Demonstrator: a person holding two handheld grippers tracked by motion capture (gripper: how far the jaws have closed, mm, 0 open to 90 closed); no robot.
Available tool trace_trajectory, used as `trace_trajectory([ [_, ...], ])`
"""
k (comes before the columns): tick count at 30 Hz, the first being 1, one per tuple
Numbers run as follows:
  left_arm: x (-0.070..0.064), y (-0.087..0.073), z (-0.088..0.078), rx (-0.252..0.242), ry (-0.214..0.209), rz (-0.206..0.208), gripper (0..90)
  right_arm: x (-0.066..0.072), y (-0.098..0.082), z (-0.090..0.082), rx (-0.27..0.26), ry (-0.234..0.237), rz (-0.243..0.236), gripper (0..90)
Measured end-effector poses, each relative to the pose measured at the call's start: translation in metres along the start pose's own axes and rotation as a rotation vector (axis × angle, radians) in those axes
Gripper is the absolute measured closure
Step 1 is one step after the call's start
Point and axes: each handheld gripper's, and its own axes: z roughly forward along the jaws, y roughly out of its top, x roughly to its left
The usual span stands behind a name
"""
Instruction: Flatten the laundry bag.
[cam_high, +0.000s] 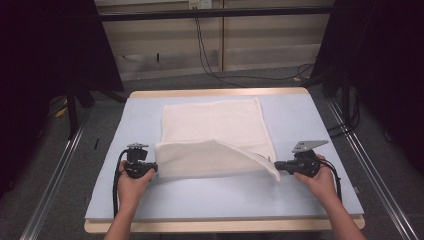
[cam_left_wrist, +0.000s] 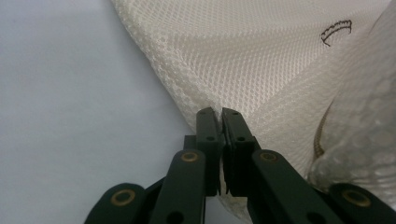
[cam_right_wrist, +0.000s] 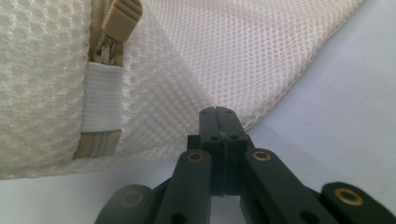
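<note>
Table (cam_high: 320, 125): a pale blue pad is covering it; a wooden edge is showing at the near and far sides.
Mesh bag (cam_high: 215, 125): it is lying spread flat on the middle of the pad, its near edge being lifted and turned back over itself.
Progress: judged from the raised near edge, a fold toward the far side is only beginning; most of the bag is still lying flat, so carrying the edge across and laying it down is remaining.
Left gripper (cam_high: 153, 168): its jaws are closing tight on the bag's near left corner, mesh pinched between them (cam_left_wrist: 219, 116).
Right gripper (cam_high: 278, 165): its jaws are clamping the near right corner, with the fabric draping away from the tips (cam_right_wrist: 219, 114).
Zipper pull (cam_right_wrist: 120, 16): a tan pull is sitting at the end of the zip, just beside the right-hand grip, under a white elastic tab (cam_right_wrist: 102, 95).
Obstacles: nothing is lying on the pad in the fold's path; cables (cam_high: 210, 55) are trailing on the floor well beyond the table.
</note>
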Motion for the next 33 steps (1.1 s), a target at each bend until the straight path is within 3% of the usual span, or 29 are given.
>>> trace_trajectory([
  [5,0.001,-0.003,-0.006,-0.023,-0.026,-0.014,81.5,0.001,-0.001,0.0,0.009,-0.001,-0.01,90.0],
  [7,-0.001,-0.005,-0.012,-0.014,-0.036,-0.002,73.0,0.002,-0.004,-0.001,0.008,-0.004,-0.006,90.0],
  [10,-0.006,-0.014,-0.019,0.015,-0.043,0.031,68.5,0.002,-0.006,-0.002,0.007,-0.01,-0.005,90.0],
  [15,-0.008,-0.021,-0.02,0.031,-0.052,0.041,65.3,0.004,-0.006,-0.003,0.006,-0.033,0.004,88.4],
  [19,-0.009,-0.022,-0.019,0.037,-0.044,0.048,64.3,0.001,-0.007,-0.008,-0.012,-0.065,0.04,83.0],
  [22,-0.009,-0.022,-0.022,0.043,-0.034,0.051,63.7,-0.001,-0.007,-0.013,-0.07,-0.094,0.113,71.2],
  [24,-0.009,-0.022,-0.023,0.049,-0.026,0.059,63.6,-0.001,-0.006,-0.013,-0.086,-0.1,0.119,69.2],
  [27,-0.01,-0.023,-0.023,0.053,-0.015,0.064,63.7,-0.002,-0.003,-0.013,-0.124,-0.089,0.182,59.6],
  [33,-0.009,-0.023,-0.025,0.043,-0.009,0.05,60.1,0.005,0.003,-0.009,-0.134,-0.082,0.189,50.1],
])
